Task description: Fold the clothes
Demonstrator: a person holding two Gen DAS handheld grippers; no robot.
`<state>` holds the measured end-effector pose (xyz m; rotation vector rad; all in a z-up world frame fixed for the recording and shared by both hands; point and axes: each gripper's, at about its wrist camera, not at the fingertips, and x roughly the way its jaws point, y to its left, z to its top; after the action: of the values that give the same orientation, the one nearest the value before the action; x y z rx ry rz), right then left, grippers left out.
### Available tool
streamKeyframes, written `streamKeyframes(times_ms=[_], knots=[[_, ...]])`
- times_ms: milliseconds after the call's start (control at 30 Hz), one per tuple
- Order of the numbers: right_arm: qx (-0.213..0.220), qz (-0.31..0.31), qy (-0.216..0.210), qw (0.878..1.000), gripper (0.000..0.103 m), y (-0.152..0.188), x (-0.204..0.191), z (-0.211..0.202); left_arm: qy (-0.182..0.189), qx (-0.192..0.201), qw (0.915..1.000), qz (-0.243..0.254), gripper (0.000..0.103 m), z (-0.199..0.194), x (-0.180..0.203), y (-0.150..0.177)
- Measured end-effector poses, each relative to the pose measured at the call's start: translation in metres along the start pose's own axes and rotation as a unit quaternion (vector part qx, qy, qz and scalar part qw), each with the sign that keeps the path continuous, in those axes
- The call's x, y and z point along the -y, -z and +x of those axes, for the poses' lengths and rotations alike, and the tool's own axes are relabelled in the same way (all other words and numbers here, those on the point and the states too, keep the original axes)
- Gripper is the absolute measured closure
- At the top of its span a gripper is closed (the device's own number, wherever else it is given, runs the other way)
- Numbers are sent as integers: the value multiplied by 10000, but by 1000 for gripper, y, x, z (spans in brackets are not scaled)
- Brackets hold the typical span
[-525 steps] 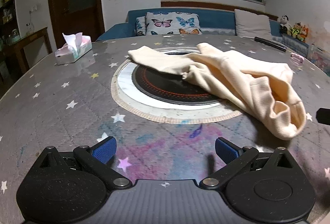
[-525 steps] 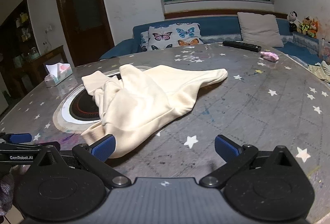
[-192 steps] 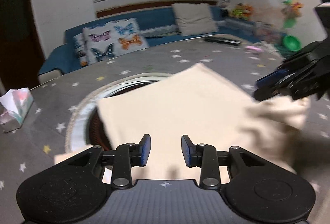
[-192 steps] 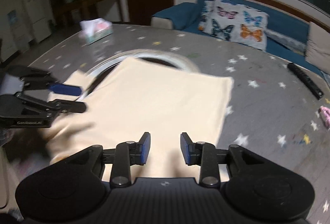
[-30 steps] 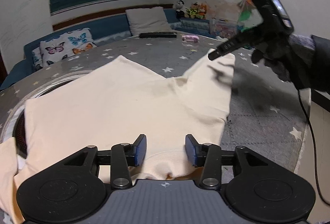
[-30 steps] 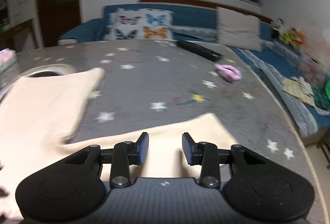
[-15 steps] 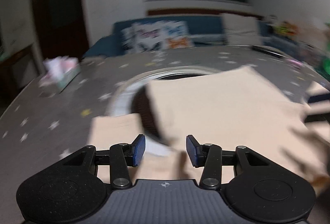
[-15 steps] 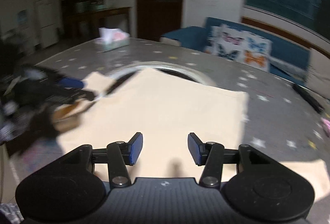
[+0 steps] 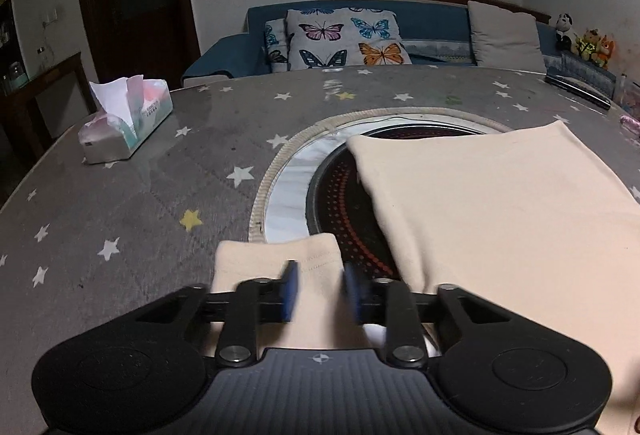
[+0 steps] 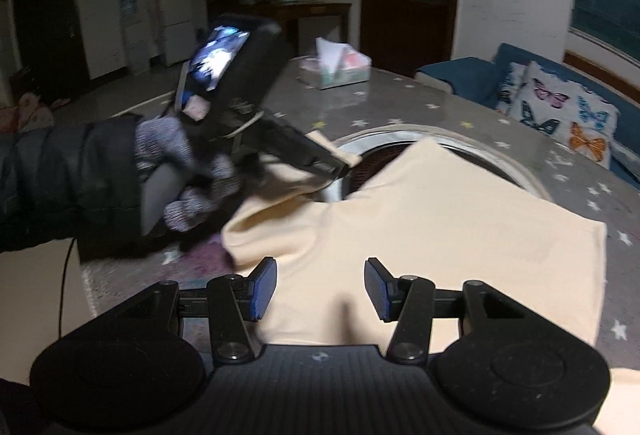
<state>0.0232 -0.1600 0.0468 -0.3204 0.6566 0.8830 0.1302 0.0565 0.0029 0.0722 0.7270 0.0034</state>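
A cream top lies spread on the grey star-print table, partly over the round dark inset. Its left sleeve cuff lies flat between the blurred blue pads of my left gripper, whose jaws are closing with a gap still showing. In the right wrist view a gloved hand holds that left gripper with its tips at the cuff. My right gripper is open above the body of the top, gripping nothing.
A tissue box stands at the table's far left. A black remote lies at the far right edge. Behind the table is a blue sofa with butterfly cushions. The table's near edge runs just left of the gloved hand.
The left gripper swung from the garment's middle to the left sleeve cuff and its jaws narrowed. The right gripper swung from the right sleeve round to face the body and the left hand.
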Motion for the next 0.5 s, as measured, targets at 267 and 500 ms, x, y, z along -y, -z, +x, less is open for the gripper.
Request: streamKeyframes(times_ms=[267,500], knots=[[-100,-178,-320,9993,54,-2,-23,10,-260,612,9952,-724,99,-43,-53,6],[-234,-277,-462,9983,54,-1,-35,28,-265,1484,9766,-1533,99,-105,-111,30]])
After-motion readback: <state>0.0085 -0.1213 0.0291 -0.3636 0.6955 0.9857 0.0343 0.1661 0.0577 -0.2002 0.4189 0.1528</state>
